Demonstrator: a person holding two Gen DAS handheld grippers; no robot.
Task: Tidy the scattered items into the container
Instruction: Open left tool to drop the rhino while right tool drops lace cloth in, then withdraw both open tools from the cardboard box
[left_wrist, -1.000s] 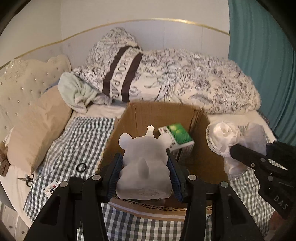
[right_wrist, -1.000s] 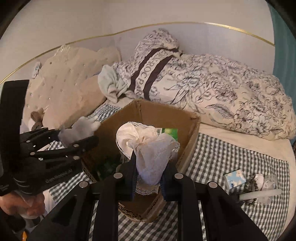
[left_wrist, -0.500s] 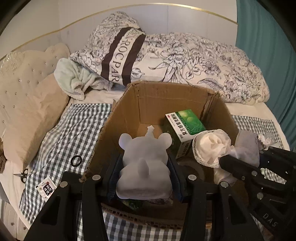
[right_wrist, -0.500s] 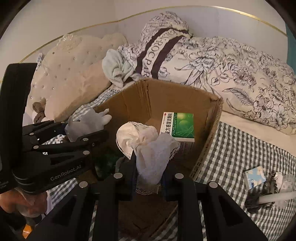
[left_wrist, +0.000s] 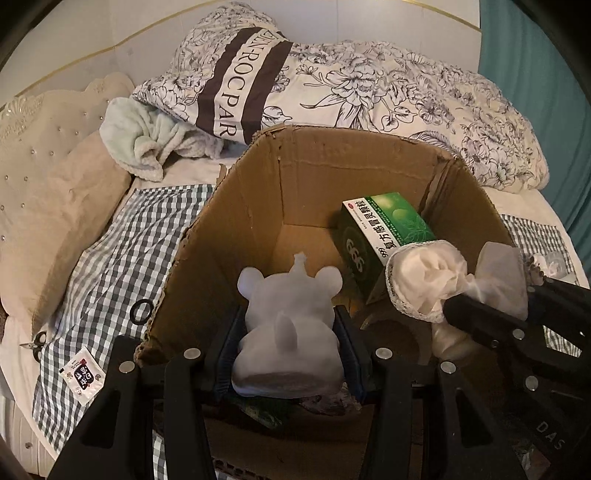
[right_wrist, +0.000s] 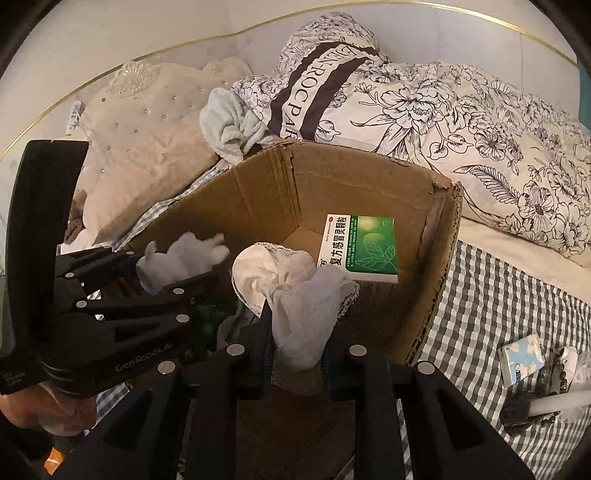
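Observation:
An open cardboard box stands on the checked bedsheet with a green medicine carton leaning inside it. My left gripper is shut on a pale grey toy animal, held inside the box near its left wall. My right gripper is shut on a bunched white lace cloth, held over the box's right half. Dark green items lie on the box floor under both grippers.
Left of the box lie a black ring, a small printed sachet and scissors. Right of it are a blue tissue pack, dark beads and a white stick. Pillows and a floral duvet lie behind.
Both grippers have sunk and moved forward with their loads, from above the box's near rim to inside the box. Neither grip has changed.

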